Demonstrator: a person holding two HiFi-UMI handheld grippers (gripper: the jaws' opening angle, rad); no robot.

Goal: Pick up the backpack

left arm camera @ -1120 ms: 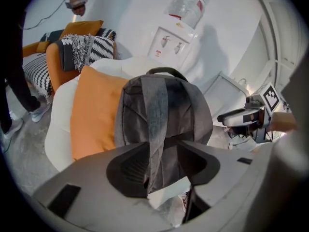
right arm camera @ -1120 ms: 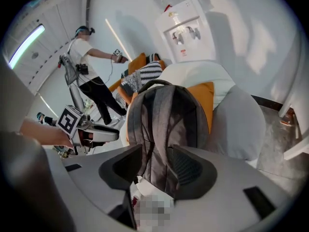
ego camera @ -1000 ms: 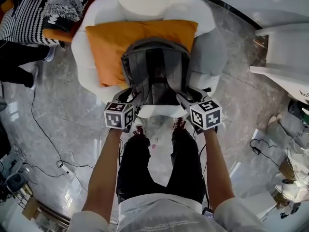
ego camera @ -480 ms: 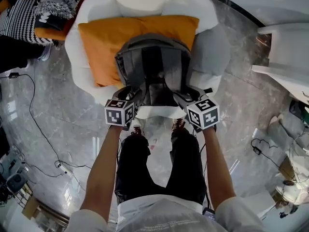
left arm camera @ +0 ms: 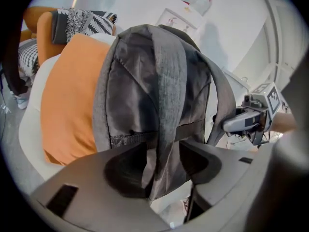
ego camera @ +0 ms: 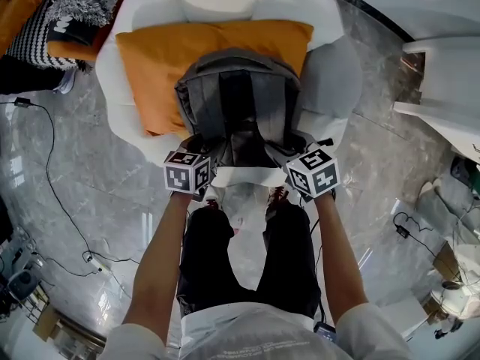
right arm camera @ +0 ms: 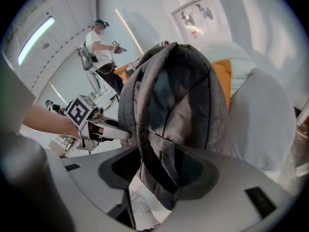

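Fingers (left arm camera: 123, 170) of the left gripper (left arm camera: 161, 161) and right gripper (right arm camera: 154, 170), just opened wider, stand spread around straps (left arm camera: 166, 105) of the grey fabric backpack (ego camera: 238, 111).

Left arm (ego camera: 161, 261) and right arm (ego camera: 335, 253) stretched forward side by side, left gripper (left arm camera: 161, 166) and right gripper (right arm camera: 157, 173) angled downward, both pairs of jaws just opened wide, a backpack strap (left arm camera: 166, 124) hanging loose between each pair

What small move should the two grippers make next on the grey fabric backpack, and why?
Probably close both. The left gripper and right gripper have just been opening their jaws, and a shoulder strap of the grey fabric backpack hangs between each pair, not pinched. Closing should secure it before lifting.
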